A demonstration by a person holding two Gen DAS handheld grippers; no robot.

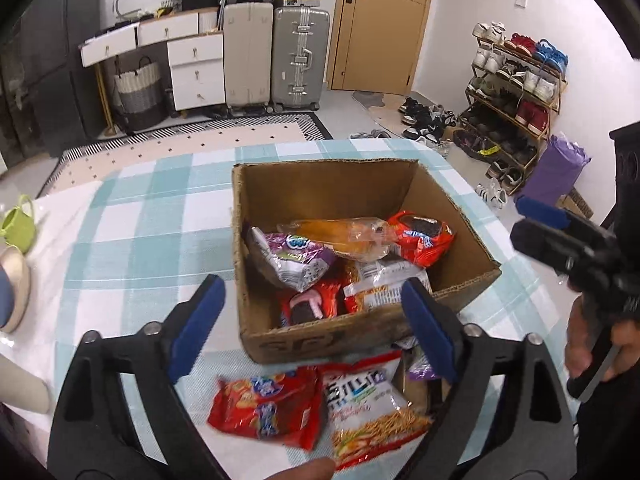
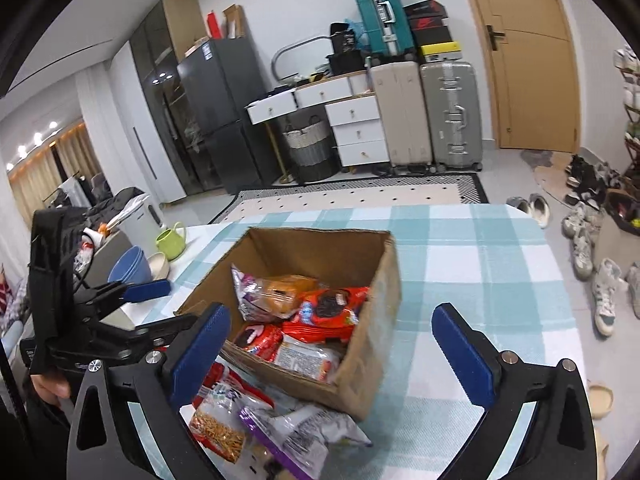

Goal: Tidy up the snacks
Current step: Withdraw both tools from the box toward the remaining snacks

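Note:
A cardboard box (image 1: 448,216) stands on the checked tablecloth and holds several snack packets, among them a red cookie pack (image 1: 420,238) and a bread bag (image 1: 344,236). The box also shows in the right wrist view (image 2: 372,344). Outside it, near me, lie a red cracker pack (image 1: 268,408), a white noodle-snack pack (image 1: 372,412) and a purple-white pack (image 2: 304,432). My left gripper (image 1: 316,324) is open and empty, above the loose packs at the box's near wall. My right gripper (image 2: 336,352) is open and empty over the box's near corner.
A green cup (image 1: 18,224), a blue bowl (image 2: 130,266) and beige bowls (image 1: 16,288) stand at the table's left side. The round table's edge (image 1: 532,280) curves on the right. Suitcases, drawers and a shoe rack stand across the room.

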